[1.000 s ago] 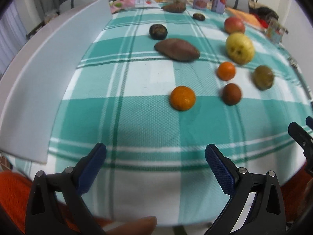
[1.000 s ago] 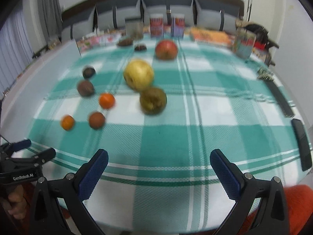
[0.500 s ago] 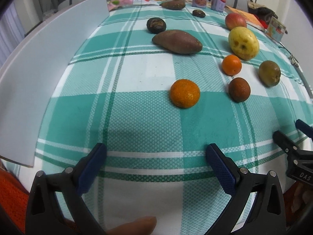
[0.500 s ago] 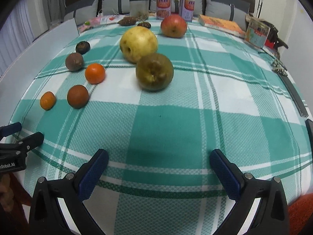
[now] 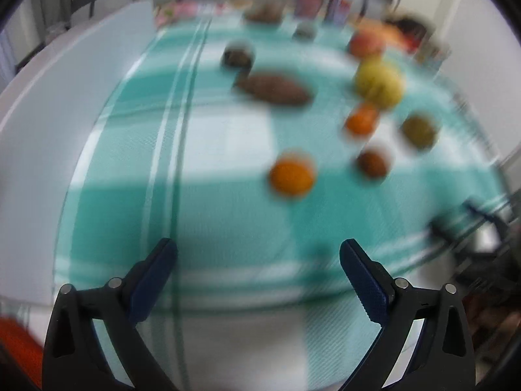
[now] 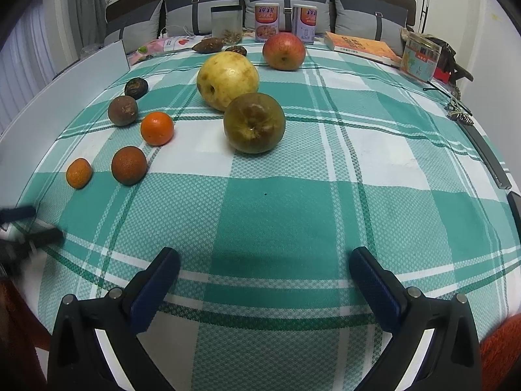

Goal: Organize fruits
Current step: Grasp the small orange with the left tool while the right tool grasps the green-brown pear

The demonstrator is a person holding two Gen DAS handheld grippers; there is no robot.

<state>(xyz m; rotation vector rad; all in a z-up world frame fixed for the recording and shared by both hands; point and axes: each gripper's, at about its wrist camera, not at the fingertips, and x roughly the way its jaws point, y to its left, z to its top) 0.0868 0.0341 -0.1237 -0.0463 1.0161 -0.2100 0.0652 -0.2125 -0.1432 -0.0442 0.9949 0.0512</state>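
Note:
Fruits lie on a green-and-white checked cloth [image 6: 293,202]. In the right wrist view: a brownish-green apple [image 6: 254,123], a yellow pear [image 6: 227,79], a red apple [image 6: 284,51], two oranges [image 6: 157,128] [image 6: 79,173], a brown round fruit [image 6: 129,165], and dark fruits [image 6: 122,110] [image 6: 136,87]. My right gripper [image 6: 264,260] is open and empty, short of the apple. The left wrist view is blurred: an orange [image 5: 291,174] and a long brown sweet potato [image 5: 275,88] lie ahead. My left gripper [image 5: 258,254] is open and empty.
A white board [image 6: 81,75] runs along the table's left side. Cans [image 6: 267,21], a jar [image 6: 227,25], a book [image 6: 361,46] and a clear box [image 6: 420,56] stand at the far edge. A dark strip [image 6: 488,159] lies at the right edge. Cushions are behind.
The left gripper is moving, its view now blurred, and the fruits sit higher and farther in it. The right gripper has come closer to the brownish-green apple. Both stay open.

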